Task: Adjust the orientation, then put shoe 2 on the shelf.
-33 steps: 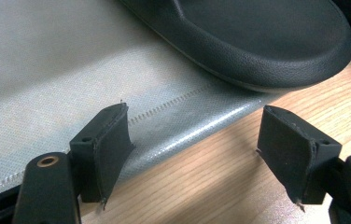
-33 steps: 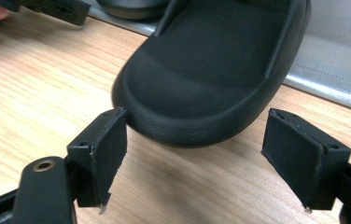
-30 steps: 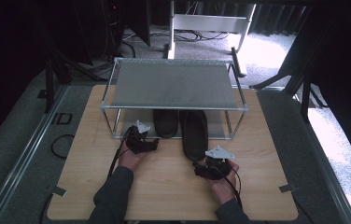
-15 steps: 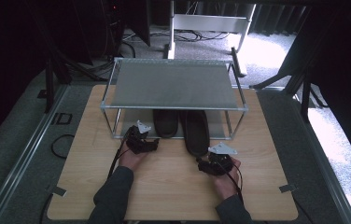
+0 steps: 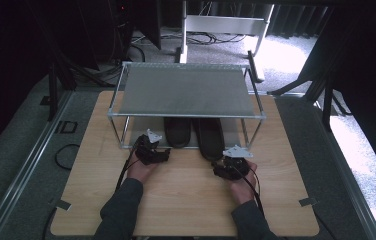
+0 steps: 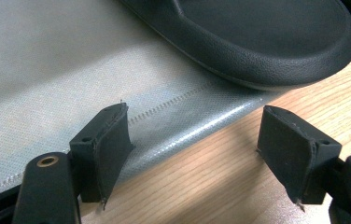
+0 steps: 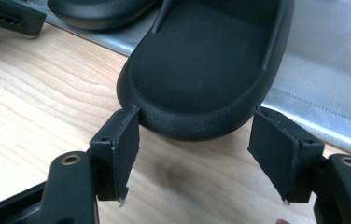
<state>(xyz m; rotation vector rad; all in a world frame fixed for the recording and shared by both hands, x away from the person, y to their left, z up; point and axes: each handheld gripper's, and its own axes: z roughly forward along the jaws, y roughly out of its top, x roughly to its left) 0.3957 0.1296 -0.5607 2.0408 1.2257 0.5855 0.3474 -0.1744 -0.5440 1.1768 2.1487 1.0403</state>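
A: Where are the two black slippers seen?

B: In the high view they are laid side by side on the grey mat [image 5: 141, 131] under the wire shelf [image 5: 188, 91], at 12 o'clock from the person's hands. The left slipper [image 5: 177, 131] is tucked farther under the shelf; the right slipper [image 5: 211, 139] juts out toward 6 o'clock, its heel past the mat's edge and over the wooden table [image 5: 186, 195].

A: How is the right gripper set?

B: The right gripper [image 7: 194, 140] is held with its jaws spread wide. In the right gripper view the heel of the right slipper [image 7: 201, 70] is framed between the two pads, at 12 o'clock; the left pad is just at the heel's rim, and contact cannot be told. Nothing is pinched.

A: And the left gripper?

B: The left gripper [image 6: 194, 140] is likewise spread, empty. In its own view the mat's stitched edge [image 6: 173, 126] is crossed between the pads, and the left slipper [image 6: 267, 42] is seen at 1 o'clock, apart from both pads.
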